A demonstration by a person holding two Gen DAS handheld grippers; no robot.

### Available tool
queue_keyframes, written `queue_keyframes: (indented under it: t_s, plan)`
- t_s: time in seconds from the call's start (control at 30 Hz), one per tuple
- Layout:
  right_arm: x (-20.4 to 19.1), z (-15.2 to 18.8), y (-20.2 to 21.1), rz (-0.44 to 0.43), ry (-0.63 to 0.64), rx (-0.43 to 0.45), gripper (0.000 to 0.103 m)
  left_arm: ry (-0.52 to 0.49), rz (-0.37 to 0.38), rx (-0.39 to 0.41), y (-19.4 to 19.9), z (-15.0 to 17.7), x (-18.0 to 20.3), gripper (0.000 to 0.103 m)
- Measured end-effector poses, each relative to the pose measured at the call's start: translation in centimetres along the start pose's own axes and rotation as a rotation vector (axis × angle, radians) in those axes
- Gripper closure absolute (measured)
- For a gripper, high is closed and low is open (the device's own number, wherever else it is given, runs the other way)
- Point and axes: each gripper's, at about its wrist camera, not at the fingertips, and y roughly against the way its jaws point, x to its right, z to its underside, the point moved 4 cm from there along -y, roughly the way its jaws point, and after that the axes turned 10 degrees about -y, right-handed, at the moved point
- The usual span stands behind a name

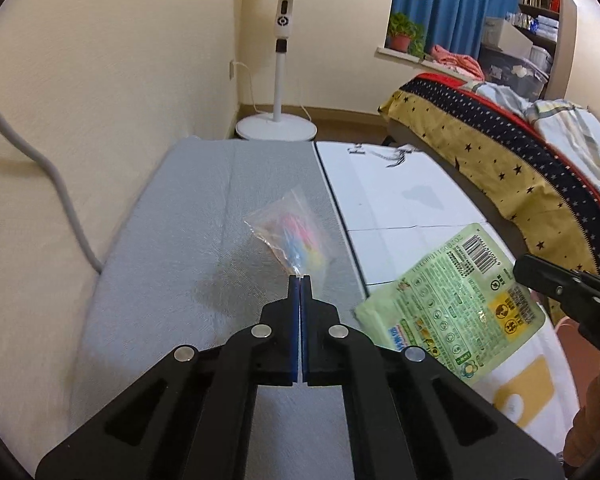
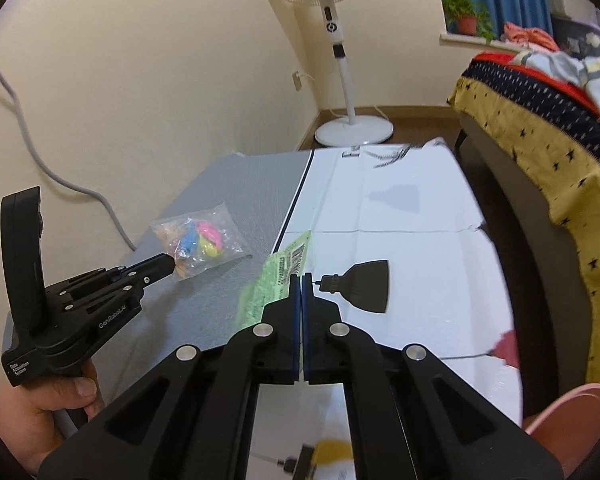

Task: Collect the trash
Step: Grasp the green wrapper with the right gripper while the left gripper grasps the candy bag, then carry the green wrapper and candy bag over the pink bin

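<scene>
A clear plastic bag with pink, blue and yellow pieces lies on the grey cloth; it also shows in the right wrist view. My left gripper is shut on the near corner of this bag; it shows from the side in the right wrist view. My right gripper is shut on a green printed wrapper and holds it above the white surface. In the left wrist view the wrapper hangs from the right gripper at the right.
A grey cloth covers the left of the low surface and printed white cardboard the right. A standing fan is in the far corner. A bed with a yellow star cover runs along the right. A grey cable hangs on the wall.
</scene>
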Motion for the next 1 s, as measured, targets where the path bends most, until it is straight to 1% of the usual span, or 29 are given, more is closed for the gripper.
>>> queue_keyframes:
  t_s: [0.17,0.33,0.6,0.8,1.0]
  plan:
    - [0.2,0.4,3.9,0.024,0.023,0.04,0.103,-0.029,0.001,0.024,2.9,0.3,1.9,0.103]
    - [0.9,1.1,7.7,0.048,0.03,0.071,0.103,-0.024,0.012,0.047,5.9,0.7,3.7,0.103]
    - [2.4,2.4,13.8,0.071,0.026,0.125,0.103,-0.03,0.011,0.086,10.8,2.6,7.3,0.103]
    - [4.2,4.3,18.3,0.104,0.029,0.164,0.103,-0.019,0.023,0.098,13.4,4.4,9.8,0.103]
    - [5.9,5.9,21.7,0.138,0.009,0.2,0.103,-0.021,0.039,0.111,15.1,6.1,12.5,0.103]
